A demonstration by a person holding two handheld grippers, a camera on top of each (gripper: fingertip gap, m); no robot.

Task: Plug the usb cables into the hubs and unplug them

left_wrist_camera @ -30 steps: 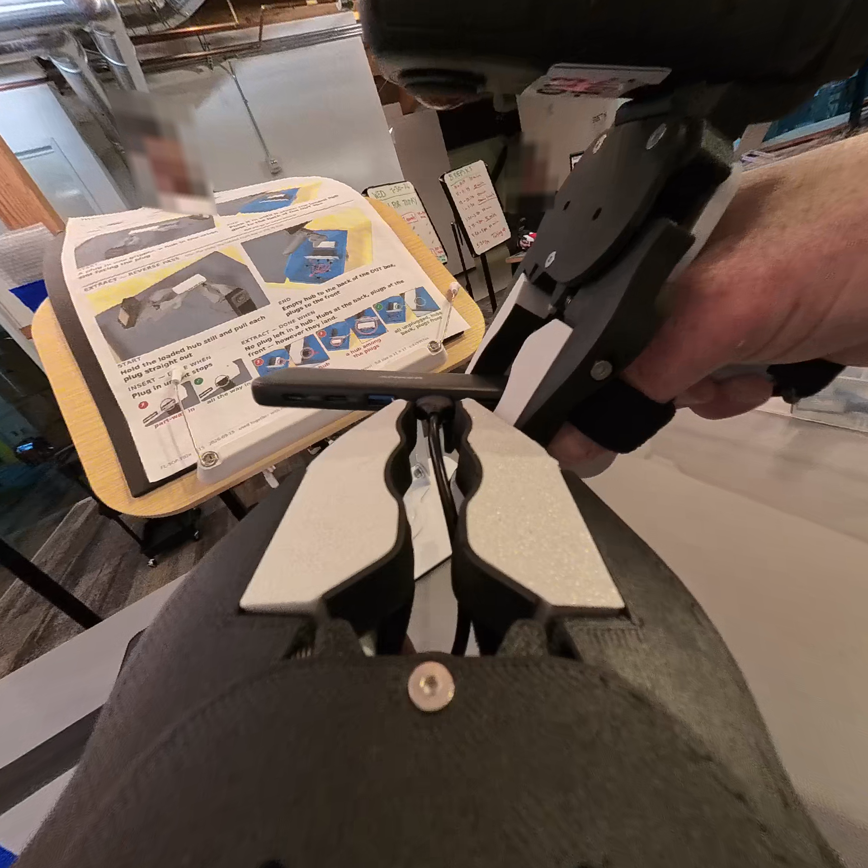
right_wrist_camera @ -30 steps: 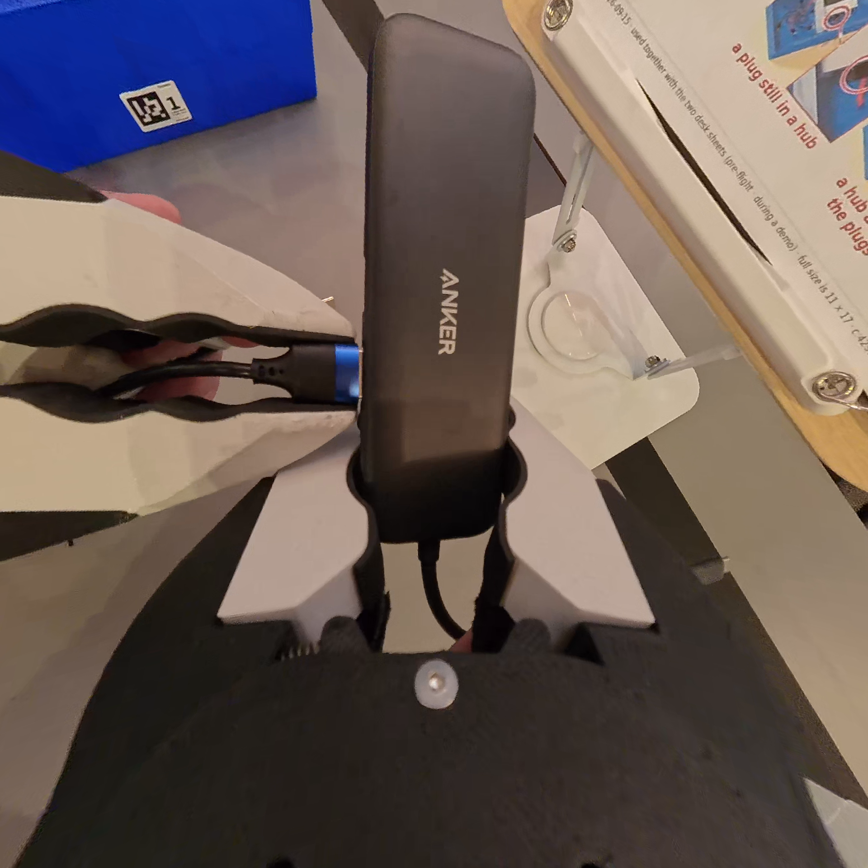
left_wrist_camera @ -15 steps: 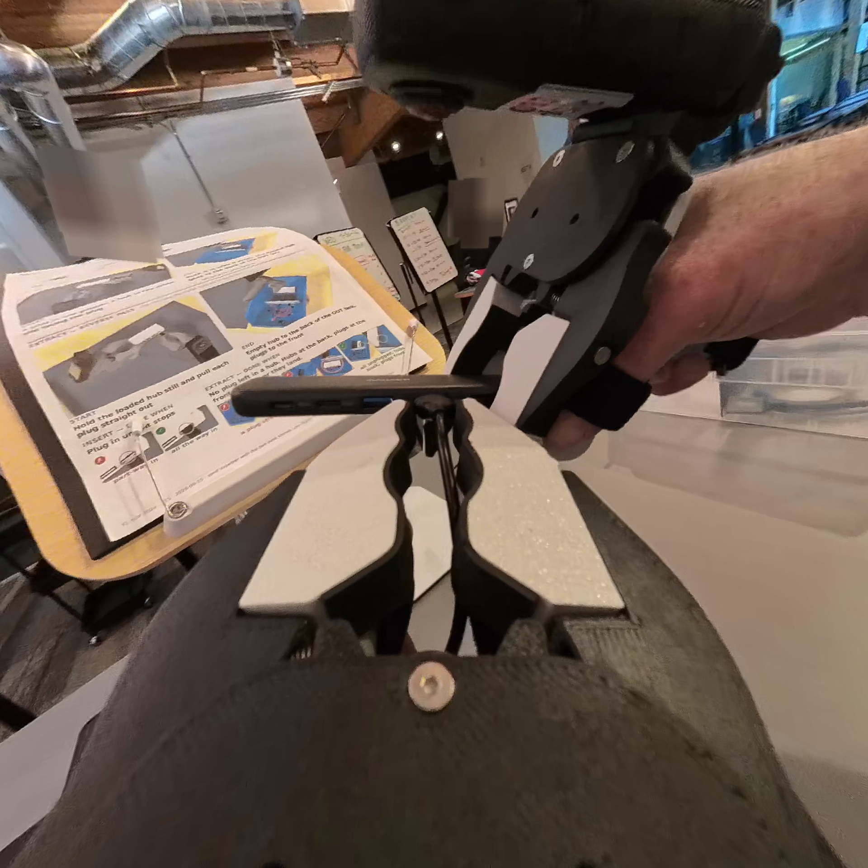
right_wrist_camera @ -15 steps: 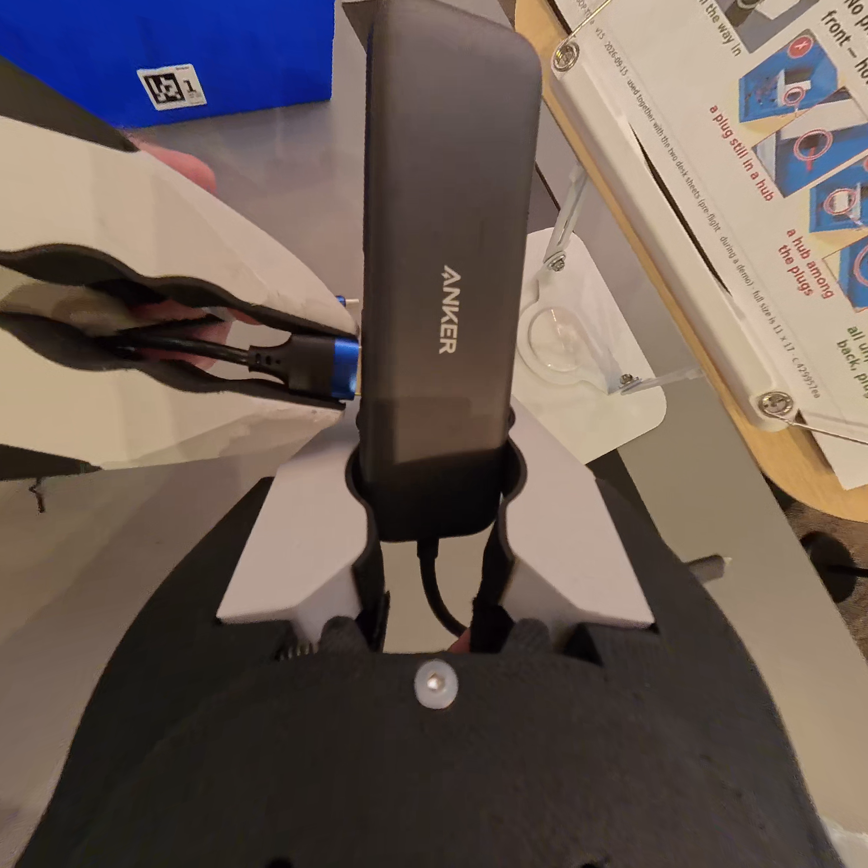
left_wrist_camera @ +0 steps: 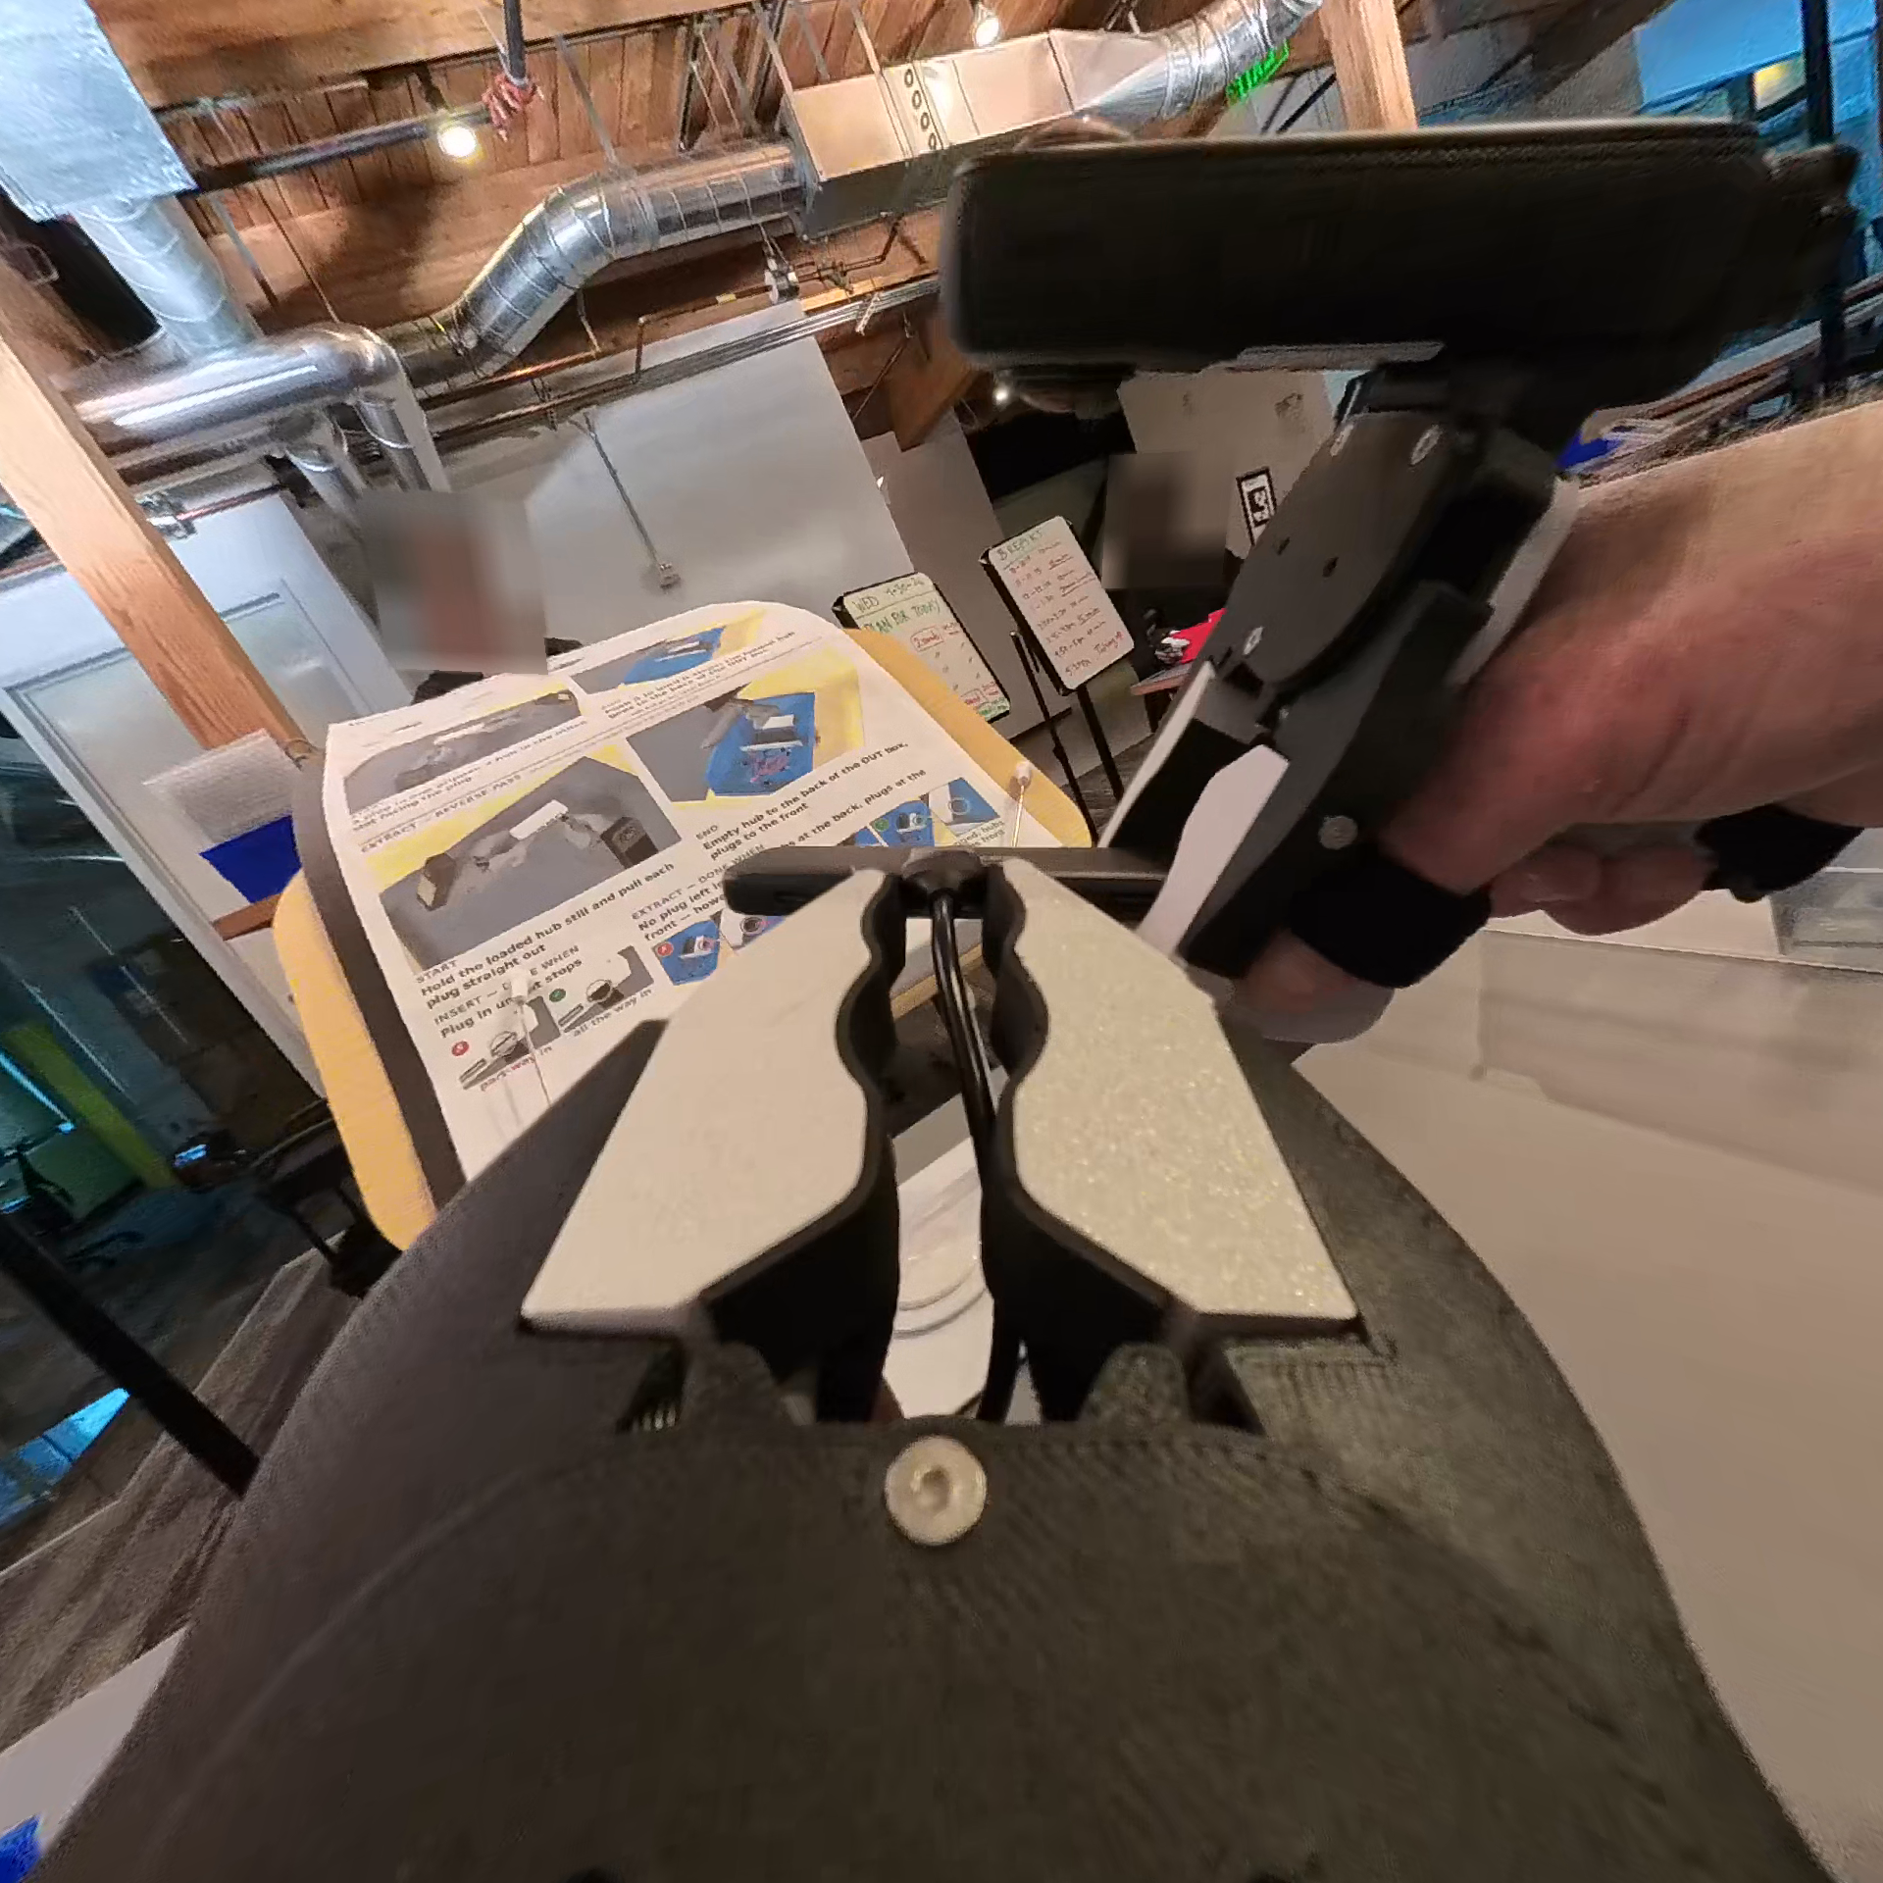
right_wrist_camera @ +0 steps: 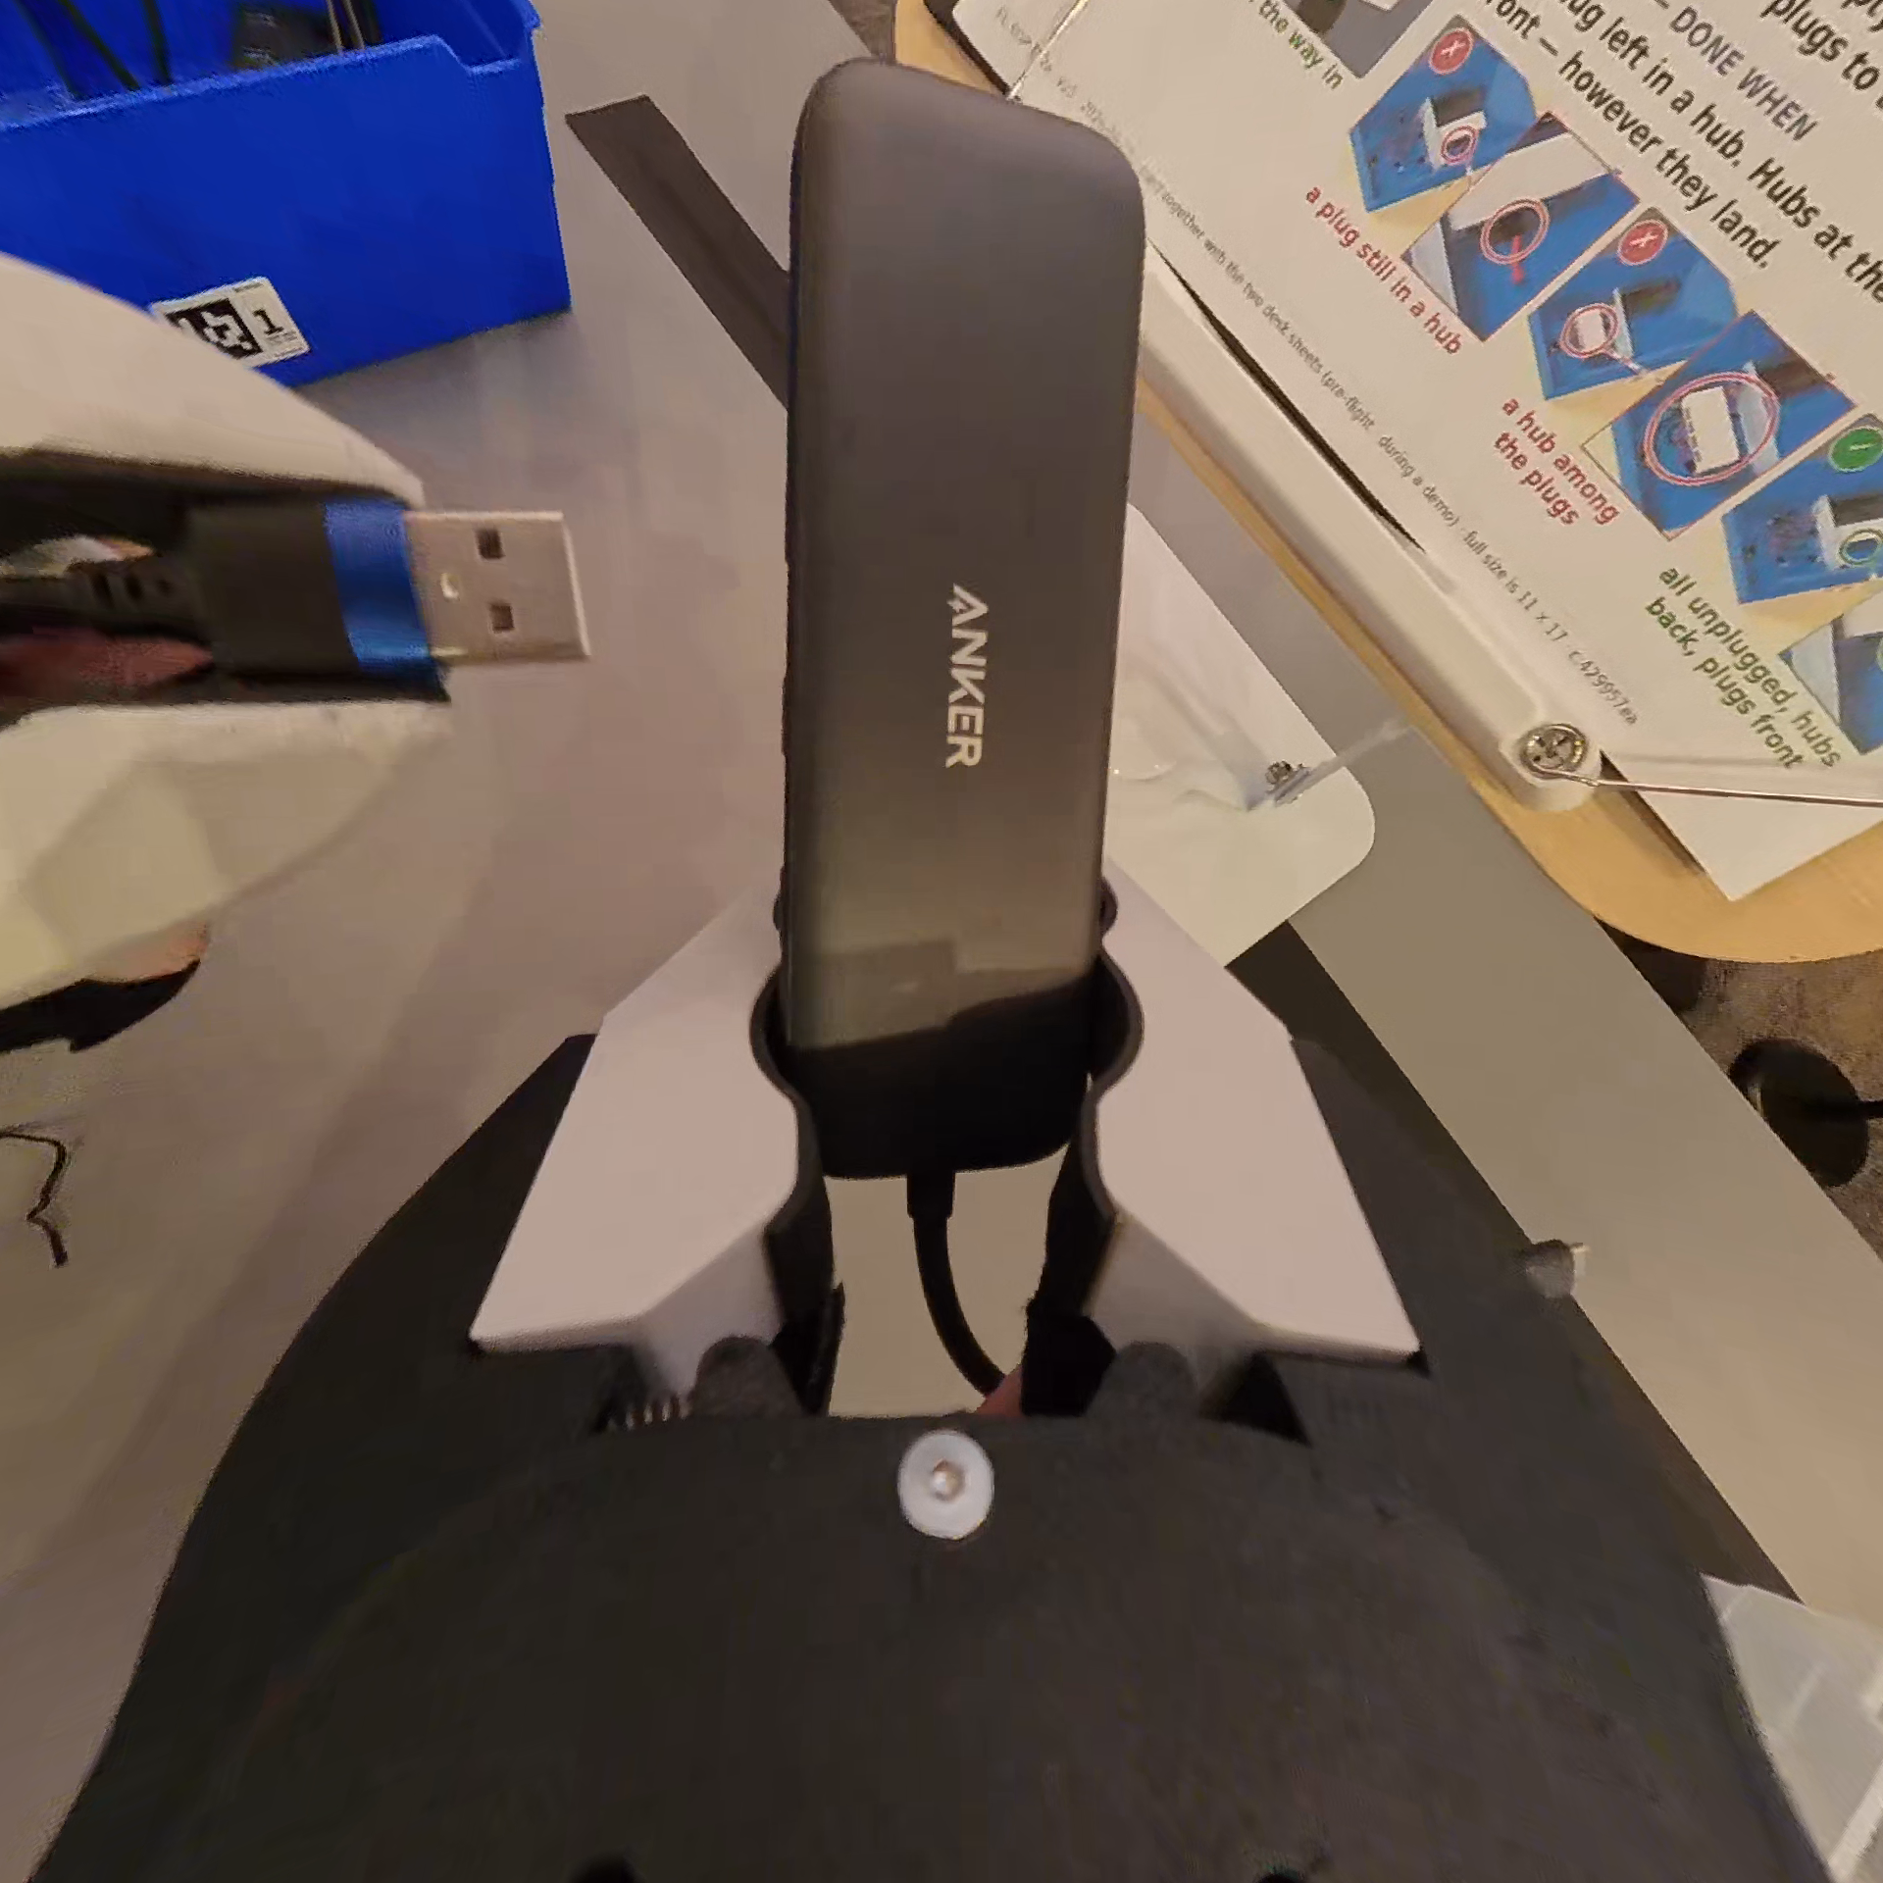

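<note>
In the left wrist view the left gripper (left_wrist_camera: 943,886) is clenched on the USB plug (left_wrist_camera: 943,874), just short of the hub (left_wrist_camera: 805,884). In the right wrist view the right gripper (right_wrist_camera: 943,1004) grasps the hub's near end; the blue bin (right_wrist_camera: 306,194) beyond the hub holds dark cables. The plug, seated in the hub half a second ago, is now out, apart from its left edge.

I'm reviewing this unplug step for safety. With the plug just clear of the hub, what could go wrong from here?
1. The USB plug sits only partly in the left gripper, its metal end bare; a bump against the hub might twist it loose.
2. The right gripper pinches just the hub's near end, so the hub may pivot.
3. The hub's own cable loops between the fingers and could snag.
</note>
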